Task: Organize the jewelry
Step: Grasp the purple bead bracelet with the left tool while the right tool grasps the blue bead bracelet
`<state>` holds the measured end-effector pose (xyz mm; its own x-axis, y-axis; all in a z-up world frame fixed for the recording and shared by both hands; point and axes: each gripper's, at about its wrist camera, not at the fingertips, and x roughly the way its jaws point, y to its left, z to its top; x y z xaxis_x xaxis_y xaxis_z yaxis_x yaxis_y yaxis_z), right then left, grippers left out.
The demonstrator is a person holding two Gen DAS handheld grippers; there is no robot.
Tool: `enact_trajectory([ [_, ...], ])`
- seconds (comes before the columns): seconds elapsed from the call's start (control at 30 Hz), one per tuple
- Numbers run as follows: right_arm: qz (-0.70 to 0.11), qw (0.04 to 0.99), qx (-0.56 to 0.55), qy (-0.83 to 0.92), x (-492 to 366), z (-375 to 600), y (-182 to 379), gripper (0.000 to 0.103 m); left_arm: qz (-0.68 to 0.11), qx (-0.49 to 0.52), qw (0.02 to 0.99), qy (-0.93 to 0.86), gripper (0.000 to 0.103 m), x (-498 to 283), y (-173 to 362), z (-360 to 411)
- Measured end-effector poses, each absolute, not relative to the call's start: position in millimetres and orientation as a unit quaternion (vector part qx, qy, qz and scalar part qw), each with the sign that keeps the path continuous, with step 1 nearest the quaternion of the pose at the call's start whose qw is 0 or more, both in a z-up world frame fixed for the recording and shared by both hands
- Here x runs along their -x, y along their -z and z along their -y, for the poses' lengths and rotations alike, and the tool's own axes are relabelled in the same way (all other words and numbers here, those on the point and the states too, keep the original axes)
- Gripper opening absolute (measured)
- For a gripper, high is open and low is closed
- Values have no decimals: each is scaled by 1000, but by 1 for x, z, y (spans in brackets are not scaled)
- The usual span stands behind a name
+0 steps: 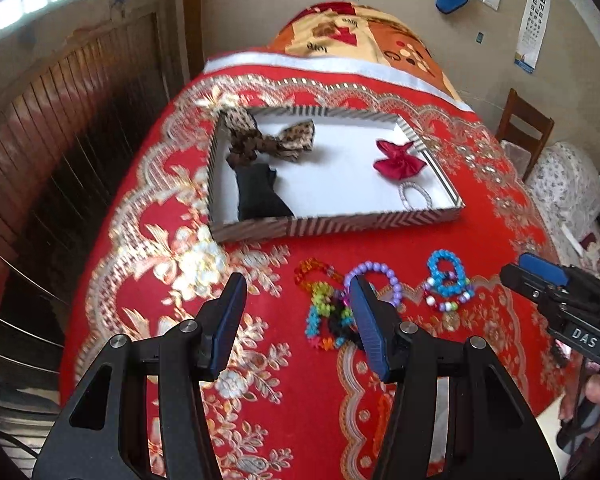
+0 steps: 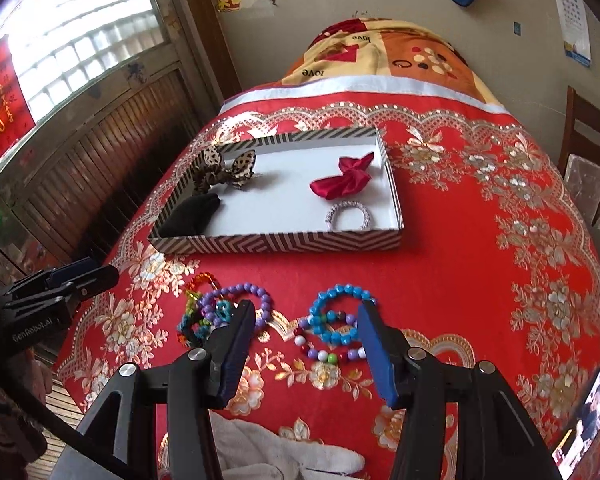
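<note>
Over red patterned cloth (image 2: 440,272), left claw (image 1: 298,304) and right claw (image 2: 308,328) both hang spread, holding nothing.

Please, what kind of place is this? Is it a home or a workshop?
Most likely a room in a home, probably a bedroom. The work goes on upon a red embroidered bedspread, a folded blanket lies at the far end, and a wooden chair stands beside the wall.
</note>
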<state>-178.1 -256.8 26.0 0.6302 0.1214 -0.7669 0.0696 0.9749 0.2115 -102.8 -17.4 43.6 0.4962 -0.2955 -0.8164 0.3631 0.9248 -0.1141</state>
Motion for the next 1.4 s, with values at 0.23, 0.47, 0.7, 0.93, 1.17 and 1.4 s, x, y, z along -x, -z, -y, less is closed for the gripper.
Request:
enact_trajectory([
  [0.23, -449, 886, -118, -2, 184, 275, 0, 51, -501, -13, 843, 198, 53, 92, -27, 16],
  [0.47, -465, 879, -109, 1, 172, 291, 20, 46, -520, -24, 825, 221, 53, 72, -18, 40],
  [0.7, -482, 871, -93, -11, 142, 300, 38, 42, -549, -65, 799, 238, 53, 49, 5, 77],
  [0.93, -498, 864, -74, -21, 122, 301, 51, 39, -563, -133, 774, 257, 53, 40, 24, 111],
  [1.17, -508, 859, -53, -32, 114, 298, 60, 23, -580, -178, 750, 265, 53, 34, 44, 129],
  [1.4, -499, 865, -38, -41, 110, 295, 63, 8, -573, -183, 747, 282, 12, 36, 52, 134],
])
